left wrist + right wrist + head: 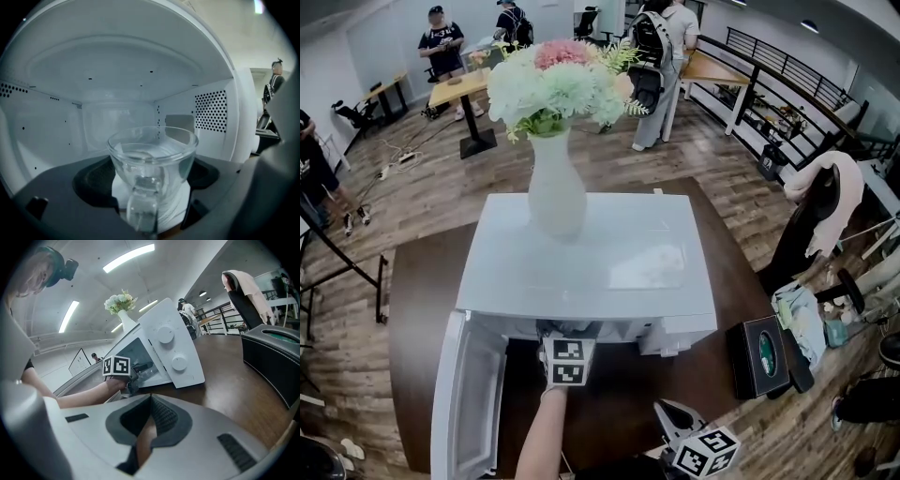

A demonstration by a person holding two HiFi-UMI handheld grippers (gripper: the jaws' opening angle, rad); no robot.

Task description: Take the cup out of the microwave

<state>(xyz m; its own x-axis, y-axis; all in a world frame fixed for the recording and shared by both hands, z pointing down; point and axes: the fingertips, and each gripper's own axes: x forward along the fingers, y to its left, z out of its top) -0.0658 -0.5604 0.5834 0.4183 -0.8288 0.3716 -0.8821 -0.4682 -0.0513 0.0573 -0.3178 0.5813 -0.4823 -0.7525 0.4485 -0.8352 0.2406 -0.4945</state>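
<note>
- left tool (567,339) reaches inside the open microwave (628,234), its jaws clamped on either side of the glass cup (152,157);
- right tool (150,404), jaws together and empty, hovers above the tabletop (225,376)

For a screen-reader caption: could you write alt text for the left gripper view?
A clear glass cup stands upright inside a white microwave, handle toward the camera, between the dark jaws of the left gripper. Whether the jaws press on it cannot be told.
</note>
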